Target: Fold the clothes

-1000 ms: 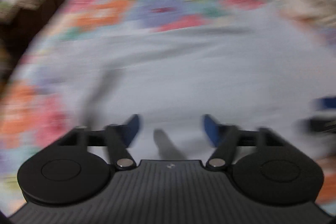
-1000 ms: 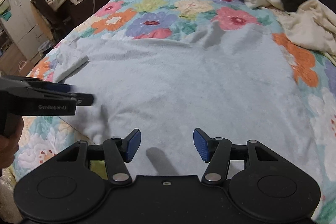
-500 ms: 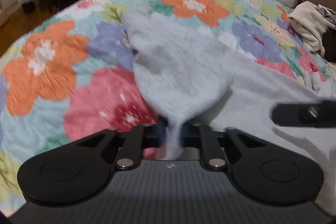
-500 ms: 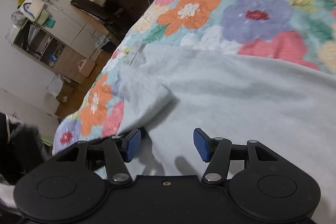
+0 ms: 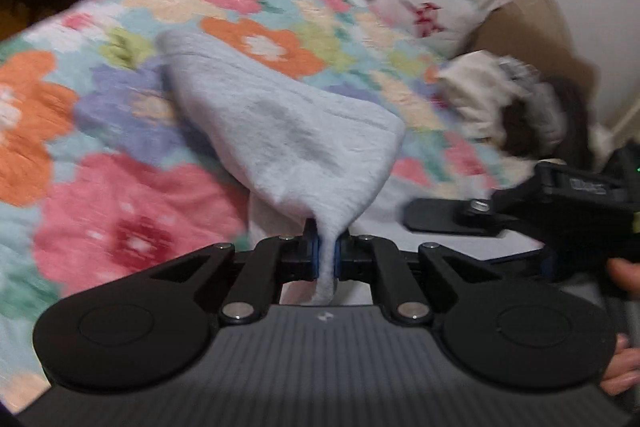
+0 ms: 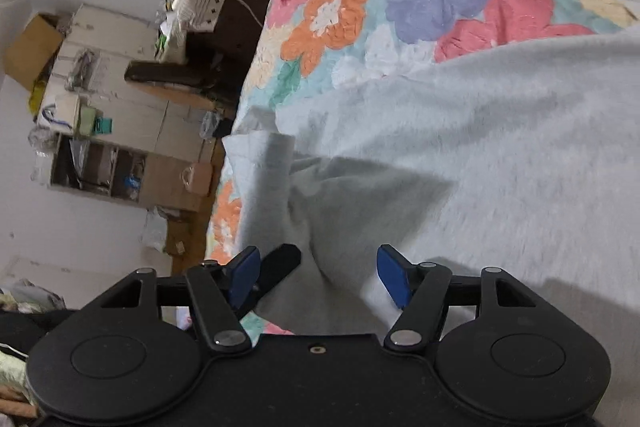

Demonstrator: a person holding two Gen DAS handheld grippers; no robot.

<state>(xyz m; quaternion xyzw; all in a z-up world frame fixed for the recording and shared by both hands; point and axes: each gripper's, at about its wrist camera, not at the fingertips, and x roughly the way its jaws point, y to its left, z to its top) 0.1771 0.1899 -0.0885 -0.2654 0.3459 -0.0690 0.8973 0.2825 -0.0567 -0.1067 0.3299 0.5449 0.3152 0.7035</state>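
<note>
Your left gripper pinches the grey garment at centre frame above the floral bed, your right gripper gapes wide; thin bite may slip if tugged.

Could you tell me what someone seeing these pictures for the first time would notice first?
Probably the pale grey garment, a bunch of it pinched in the shut left gripper and pulled up off the bed. Next comes the loud floral quilt spread under it, with big pink, orange and purple flowers. In the right wrist view, the right gripper stands open over the grey cloth, its blue pads apart.
</note>
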